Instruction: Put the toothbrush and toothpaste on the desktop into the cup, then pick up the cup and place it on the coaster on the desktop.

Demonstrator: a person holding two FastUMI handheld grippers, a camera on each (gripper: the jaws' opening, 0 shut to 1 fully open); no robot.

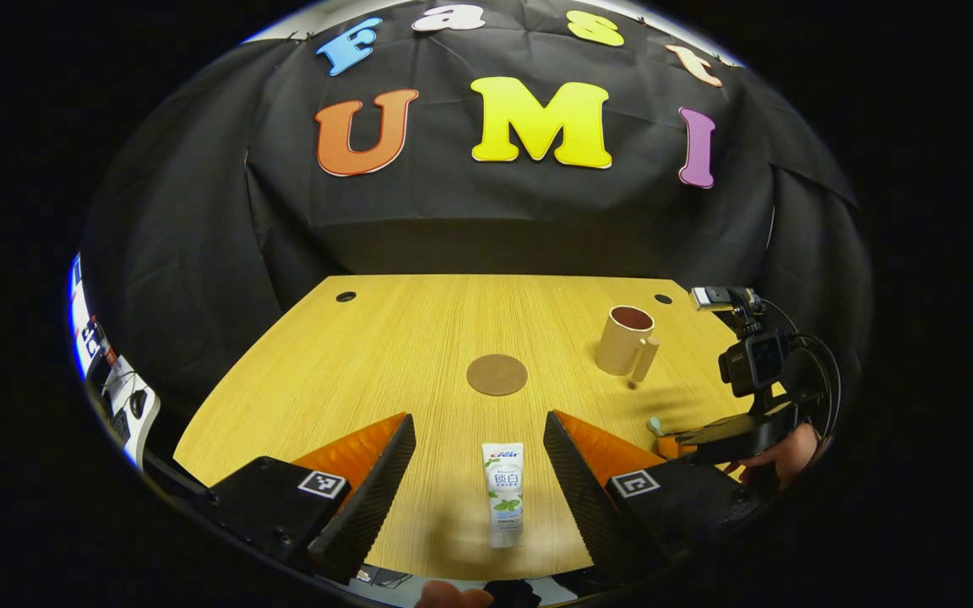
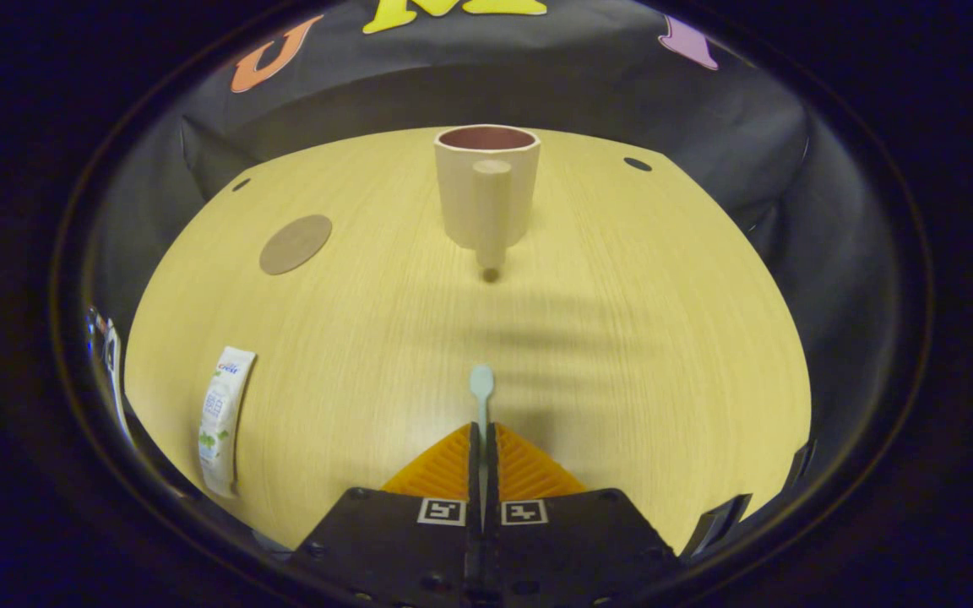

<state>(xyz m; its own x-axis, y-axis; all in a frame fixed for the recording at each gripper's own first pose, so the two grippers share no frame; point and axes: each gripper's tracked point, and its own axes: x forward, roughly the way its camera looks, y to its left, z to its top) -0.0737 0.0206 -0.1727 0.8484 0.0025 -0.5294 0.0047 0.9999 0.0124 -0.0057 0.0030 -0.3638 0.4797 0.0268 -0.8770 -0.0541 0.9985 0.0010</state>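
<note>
In the left gripper view the white toothpaste tube (image 1: 503,494) lies flat on the wooden desktop (image 1: 419,338) between the wide-apart fingers of my left gripper (image 1: 480,439), which is open. The beige cup (image 1: 626,341) stands upright at the right, and the round brown coaster (image 1: 497,374) lies mid-table. My right gripper (image 1: 689,439) shows at the right edge. In the right gripper view my right gripper (image 2: 482,435) is shut on the pale green toothbrush (image 2: 481,388), whose end sticks out forward toward the cup (image 2: 486,190). The coaster (image 2: 296,244) and toothpaste (image 2: 221,418) lie to the left.
Small round holes (image 1: 345,296) mark the desktop near its far corners. A hand (image 1: 786,456) holds the right gripper, with a black camera (image 1: 752,359) on top. Equipment (image 1: 119,388) sits beyond the table's left edge.
</note>
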